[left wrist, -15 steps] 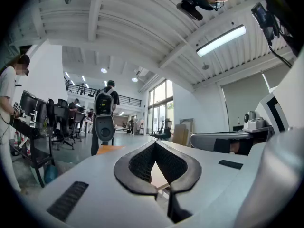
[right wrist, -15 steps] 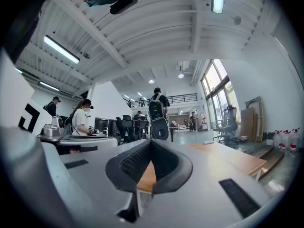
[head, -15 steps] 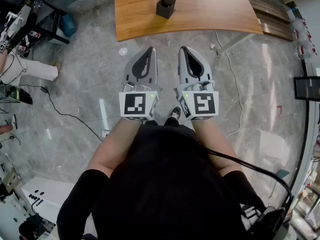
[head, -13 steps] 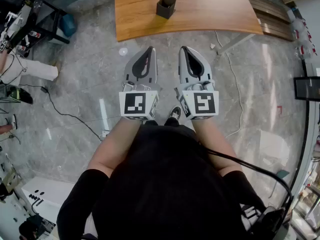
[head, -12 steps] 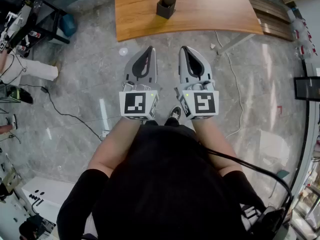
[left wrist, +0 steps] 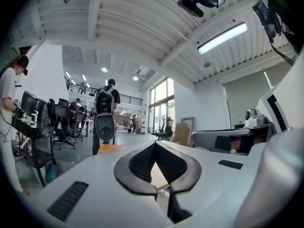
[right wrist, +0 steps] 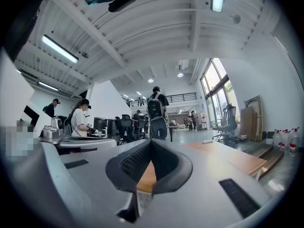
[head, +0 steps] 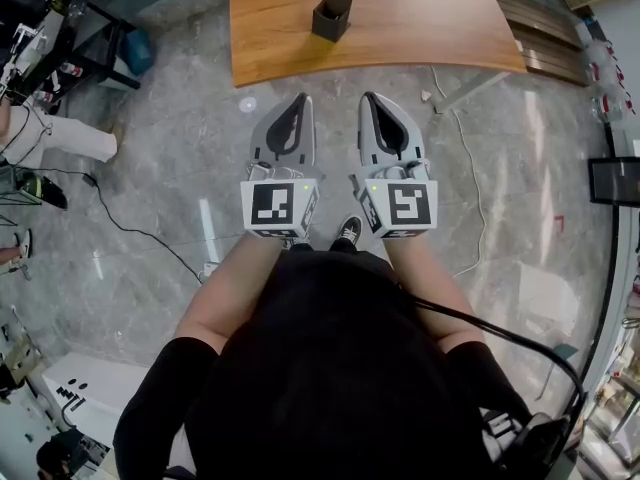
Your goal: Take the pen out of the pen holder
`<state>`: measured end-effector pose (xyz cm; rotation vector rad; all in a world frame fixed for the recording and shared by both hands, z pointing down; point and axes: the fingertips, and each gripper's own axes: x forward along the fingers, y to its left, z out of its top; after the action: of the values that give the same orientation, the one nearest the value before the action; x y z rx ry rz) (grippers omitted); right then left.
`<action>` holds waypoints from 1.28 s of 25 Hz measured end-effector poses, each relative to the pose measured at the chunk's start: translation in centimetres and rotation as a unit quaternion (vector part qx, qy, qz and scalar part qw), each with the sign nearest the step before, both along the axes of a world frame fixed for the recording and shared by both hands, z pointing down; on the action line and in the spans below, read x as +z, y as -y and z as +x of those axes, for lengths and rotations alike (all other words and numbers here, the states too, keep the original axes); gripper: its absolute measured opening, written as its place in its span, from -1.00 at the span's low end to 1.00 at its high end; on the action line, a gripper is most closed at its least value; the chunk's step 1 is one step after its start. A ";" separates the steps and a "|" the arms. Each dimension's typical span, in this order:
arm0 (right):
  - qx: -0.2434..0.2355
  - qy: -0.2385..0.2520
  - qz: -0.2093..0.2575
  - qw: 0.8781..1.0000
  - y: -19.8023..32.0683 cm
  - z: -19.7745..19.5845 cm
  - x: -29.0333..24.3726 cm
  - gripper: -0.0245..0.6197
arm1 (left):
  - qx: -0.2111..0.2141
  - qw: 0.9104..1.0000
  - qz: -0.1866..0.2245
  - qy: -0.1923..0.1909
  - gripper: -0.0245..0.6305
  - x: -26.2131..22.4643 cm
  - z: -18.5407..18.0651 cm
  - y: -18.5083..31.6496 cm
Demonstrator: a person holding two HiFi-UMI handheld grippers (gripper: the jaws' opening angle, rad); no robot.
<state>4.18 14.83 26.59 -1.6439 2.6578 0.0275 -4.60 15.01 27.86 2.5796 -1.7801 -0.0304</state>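
The left tongs and right tongs were pale grey tapered shells with black-lined slots, each bearing a cube of black-and-white square markers. The person wore a black top with black sleeves. A black cable ran at the right.

A wooden table stands at the far side of a grey stone floor. On the floor, a black cable trails at left and a white cable at right. A white cabinet sits near left, a blue bin far left.
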 end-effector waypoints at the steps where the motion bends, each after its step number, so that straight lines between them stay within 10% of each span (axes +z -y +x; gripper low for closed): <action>1: -0.002 0.002 -0.001 1.000 0.2 0.1 0.0 -0.88 | -0.001 1.000 0.000 0.001 -0.93 0.0 0.1 0.2; 32: -0.023 0.005 -0.040 0.999 12.9 1.7 3.5 -0.88 | 0.011 0.999 -0.028 0.017 -0.93 3.8 2.9 13.3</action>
<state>5.91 1.95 30.06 -1.5987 2.7217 -0.0897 -1.69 1.70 31.67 2.5753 -1.7381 0.0632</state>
